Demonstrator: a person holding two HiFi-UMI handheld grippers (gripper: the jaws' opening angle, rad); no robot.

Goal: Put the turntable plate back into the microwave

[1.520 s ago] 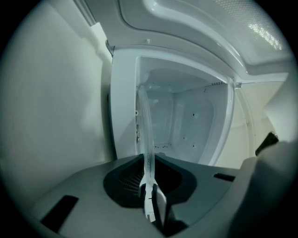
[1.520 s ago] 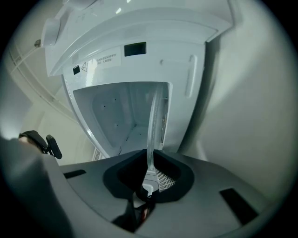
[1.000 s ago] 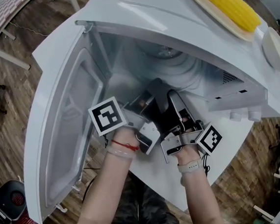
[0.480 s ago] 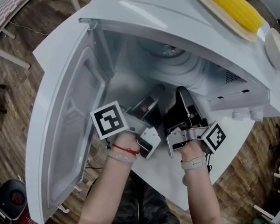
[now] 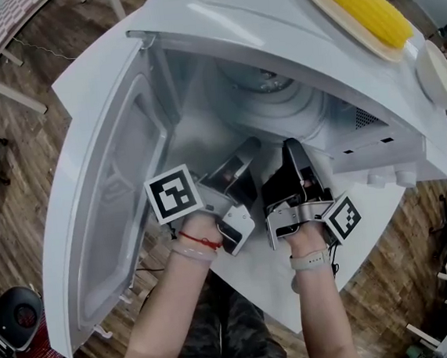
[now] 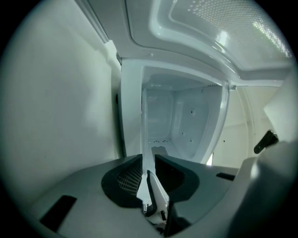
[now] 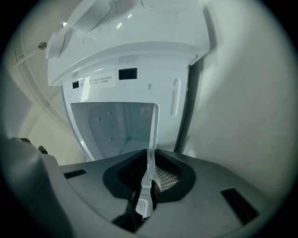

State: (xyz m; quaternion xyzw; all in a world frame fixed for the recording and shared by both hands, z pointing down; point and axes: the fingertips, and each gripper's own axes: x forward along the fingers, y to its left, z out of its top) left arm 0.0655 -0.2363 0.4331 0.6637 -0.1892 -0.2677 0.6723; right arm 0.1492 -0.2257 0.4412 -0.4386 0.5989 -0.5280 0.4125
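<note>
Turntable plate (image 7: pixel 152 139): clear glass, carried at the mouth of the microwave (image 5: pixel 271 20) and not yet set down. It shows only as a thin edge running forward out of each pair of jaws, so it lies flat and reaches inward.
Plate in the head view: too transparent to outline. I cannot tell whether the ringed round patch deep in the cavity is the glass or the floor.
Left hand-held gripper (image 5: pixel 241 158): clenched on the plate's left rim, tips just inside the opening.
Right hand-held gripper (image 5: pixel 292 156): clenched on the right rim, just beside the left one and pointing the same way.
Key relation: the plate lies ahead of both grippers, its bulk between them and towards the back wall. Neither hand is nearer, since both already hold it. Being round, it has no long axis, and only its level matters.
Next move, as a judgement: slide it deeper, then lower it evenly onto the centre of the floor.
Door (image 5: pixel 115 200): swung wide to the left, clear of the arms.
Desk (image 5: pixel 253 285): the microwave stands on it, its opening towards the near edge.
Change from a second ago: the right gripper has swung from a slant to point straight in and has gone a little deeper. The left has hardly moved.
</note>
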